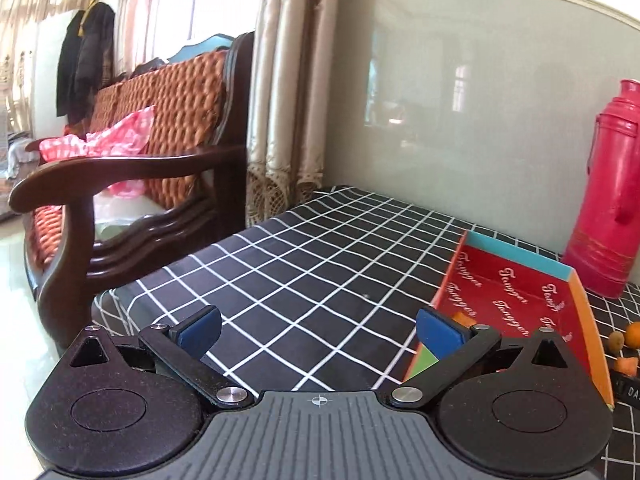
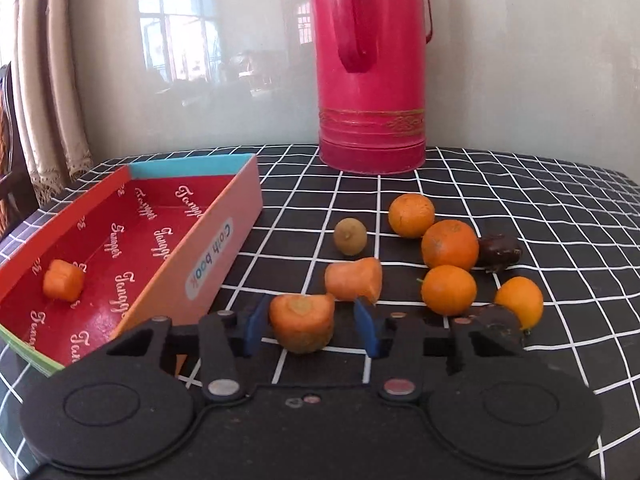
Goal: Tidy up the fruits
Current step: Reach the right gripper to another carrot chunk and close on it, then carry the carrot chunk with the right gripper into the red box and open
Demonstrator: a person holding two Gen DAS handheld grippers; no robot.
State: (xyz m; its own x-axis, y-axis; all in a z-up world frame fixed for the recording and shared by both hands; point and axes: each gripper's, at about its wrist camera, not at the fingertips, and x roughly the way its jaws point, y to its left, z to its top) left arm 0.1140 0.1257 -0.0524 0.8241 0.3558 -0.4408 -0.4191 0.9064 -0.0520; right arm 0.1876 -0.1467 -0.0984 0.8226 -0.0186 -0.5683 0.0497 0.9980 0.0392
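Right gripper (image 2: 310,326) low, level | spread, straddling carrot chunk (image 2: 302,322)

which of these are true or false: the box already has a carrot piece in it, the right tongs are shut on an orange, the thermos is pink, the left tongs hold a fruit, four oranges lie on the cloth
1. The box already holds a carrot piece. True.
2. The right tongs are shut on an orange. False: they are open, with a carrot chunk between the fingers, apparently not yet clamped.
3. The thermos is pink. True.
4. The left tongs hold a fruit. False: they are open with nothing between them, above the checked cloth.
5. Four oranges lie on the cloth. True.
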